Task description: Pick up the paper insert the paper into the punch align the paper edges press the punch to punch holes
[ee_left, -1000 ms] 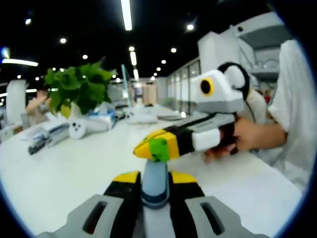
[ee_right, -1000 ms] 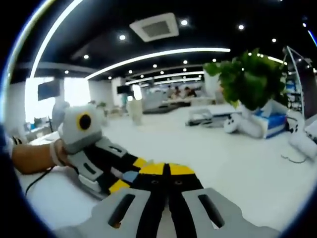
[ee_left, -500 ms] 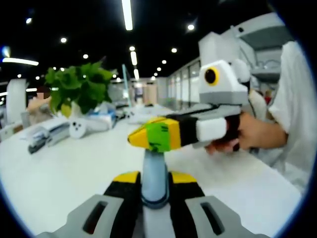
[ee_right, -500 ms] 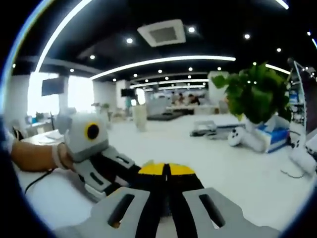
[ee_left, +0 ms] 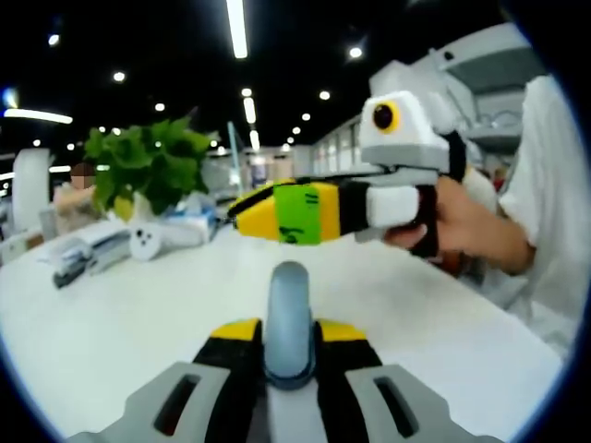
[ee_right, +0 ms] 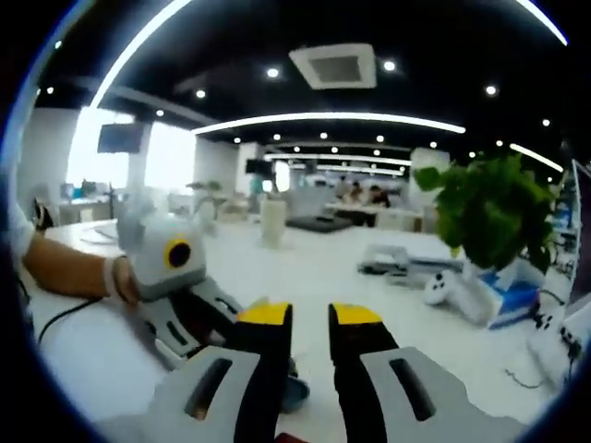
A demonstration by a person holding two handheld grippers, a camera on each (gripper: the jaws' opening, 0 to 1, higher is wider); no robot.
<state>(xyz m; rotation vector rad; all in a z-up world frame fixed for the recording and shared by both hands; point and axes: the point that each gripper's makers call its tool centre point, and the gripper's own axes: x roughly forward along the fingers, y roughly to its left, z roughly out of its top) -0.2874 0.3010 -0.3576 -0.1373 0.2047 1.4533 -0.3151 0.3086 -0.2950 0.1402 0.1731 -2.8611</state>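
Observation:
Between the jaws of my left gripper (ee_left: 289, 329), low in the left gripper view, stands a grey-blue rounded punch handle (ee_left: 288, 314), and the jaws are shut on it. My right gripper (ee_left: 238, 210), yellow-tipped with green tape, hangs in the air above that handle, held by a hand (ee_left: 462, 226). In the right gripper view my right gripper (ee_right: 310, 318) is open, a clear gap between its jaws and nothing in it. A blue edge of the punch (ee_right: 295, 394) peeks out beneath them. The white table (ee_left: 138, 314) lies under both.
A green potted plant (ee_left: 148, 166) (ee_right: 489, 217) stands at the back of the table, next to a white controller (ee_left: 143, 242), a blue-and-white box (ee_left: 189, 221) and a dark stapler-like item (ee_left: 69, 268). A person in a white shirt (ee_left: 549, 185) is close at the right.
My right gripper has lifted off the top of the grey-blue handle, risen above it and gone from shut to open. My left gripper has kept its hold and place.

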